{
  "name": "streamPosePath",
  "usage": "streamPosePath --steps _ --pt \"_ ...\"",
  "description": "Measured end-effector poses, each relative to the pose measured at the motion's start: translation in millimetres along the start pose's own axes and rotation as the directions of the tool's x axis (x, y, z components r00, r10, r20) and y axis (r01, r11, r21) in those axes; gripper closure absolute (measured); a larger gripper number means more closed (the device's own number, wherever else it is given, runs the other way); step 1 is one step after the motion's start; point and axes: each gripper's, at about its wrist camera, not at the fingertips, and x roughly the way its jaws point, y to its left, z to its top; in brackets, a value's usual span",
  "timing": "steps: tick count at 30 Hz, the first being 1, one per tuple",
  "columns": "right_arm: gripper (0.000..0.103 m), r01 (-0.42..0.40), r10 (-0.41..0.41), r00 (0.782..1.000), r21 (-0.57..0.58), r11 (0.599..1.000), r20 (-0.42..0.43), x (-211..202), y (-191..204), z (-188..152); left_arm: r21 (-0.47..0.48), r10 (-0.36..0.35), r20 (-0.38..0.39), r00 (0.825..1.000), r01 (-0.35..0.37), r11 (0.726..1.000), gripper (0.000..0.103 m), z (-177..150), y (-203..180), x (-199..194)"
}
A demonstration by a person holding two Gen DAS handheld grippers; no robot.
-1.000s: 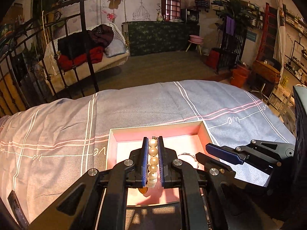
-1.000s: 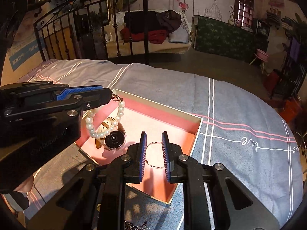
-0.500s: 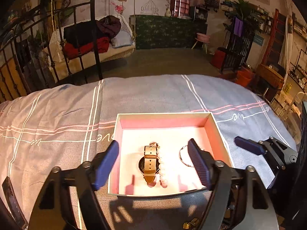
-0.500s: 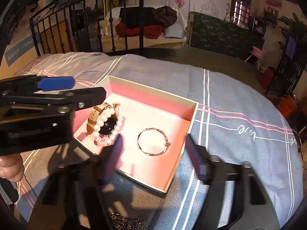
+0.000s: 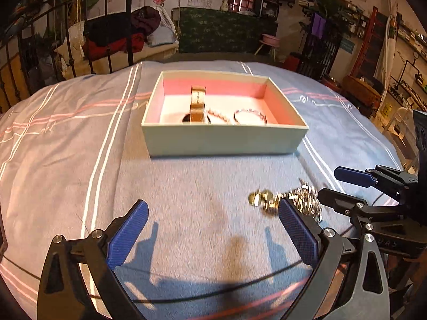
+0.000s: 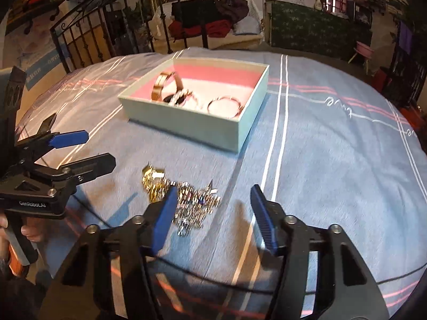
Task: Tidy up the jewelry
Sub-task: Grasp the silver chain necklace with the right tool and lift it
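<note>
A pale box with a pink inside point(image 5: 224, 138) point(image 6: 186, 122) sits on the blue bedspread. In it lie a watch with a tan strap point(image 5: 197, 101) point(image 6: 160, 85), a pearl bracelet point(image 5: 218, 114) point(image 6: 181, 97) and a thin ring bangle point(image 5: 249, 116) point(image 6: 225, 105). A heap of gold and silver jewelry point(image 5: 288, 200) point(image 6: 181, 194) lies on the cloth in front of the box. My left gripper point(image 5: 210, 229) is open and empty, just left of the heap. My right gripper point(image 6: 213, 213) is open and empty, with the heap by its left finger.
The bedspread point(image 5: 66, 146) has white and pink stripes and curves down at its edges. A black iron bed frame point(image 5: 106, 26) stands behind at the left. A thin black cable point(image 6: 213, 280) crosses the cloth near the grippers.
My left gripper let the pearl bracelet go into the box and opened. My right gripper opened too. Both pulled back from the box to the jewelry heap.
</note>
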Motion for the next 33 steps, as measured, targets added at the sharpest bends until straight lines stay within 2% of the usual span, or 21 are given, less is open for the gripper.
streamPosePath --steps 3,6,8,12,13,15,16,17,22,27,33 --pt "0.055 -0.039 0.039 0.999 -0.028 0.999 -0.021 1 12 -14 0.010 -0.011 -0.023 1.000 0.011 1.000 0.007 -12 -3 5" --pt "0.057 -0.031 0.029 0.999 -0.073 0.997 -0.023 2 23 -16 0.011 -0.005 -0.023 1.000 0.005 1.000 0.008 -13 -3 8" --pt "0.065 -0.058 0.056 0.998 -0.080 0.995 -0.027 2 26 -15 0.030 0.008 -0.014 1.000 -0.008 1.000 0.008 -12 -5 8" --pt "0.071 -0.062 0.057 0.997 -0.123 0.991 -0.043 8 35 -14 0.092 0.026 -0.022 0.999 -0.024 0.996 0.011 -7 -11 15" --pt "0.078 -0.057 0.052 0.998 -0.132 0.990 -0.043 8 37 -14 0.108 0.032 -0.026 0.999 -0.029 0.994 0.013 -6 -13 18" --pt "0.086 -0.060 0.056 0.998 -0.129 0.990 -0.035 6 38 -13 0.134 0.043 -0.042 0.998 -0.037 0.990 0.015 -4 -16 23" --pt "0.086 -0.069 0.066 0.997 -0.122 0.990 -0.029 4 36 -13 0.143 0.043 -0.043 0.998 -0.036 0.989 0.016 -3 -18 24" --pt "0.098 -0.069 0.066 0.997 -0.116 0.991 -0.026 2 34 -13 0.150 0.041 -0.042 0.998 -0.035 0.988 0.016 -3 -19 24" --pt "0.097 -0.047 0.049 0.998 -0.069 0.996 0.027 -13 19 -9 0.165 0.000 -0.025 1.000 0.005 0.986 0.016 -3 -27 17" --pt "0.097 -0.047 0.048 0.995 -0.017 0.999 0.084 -28 6 -4 0.225 0.018 -0.020 1.000 -0.013 0.974 0.016 -6 -39 20" --pt "0.097 -0.066 0.069 0.988 -0.019 0.998 0.141 -47 4 6 0.215 0.003 -0.024 1.000 0.002 0.977 0.016 -5 -38 19"
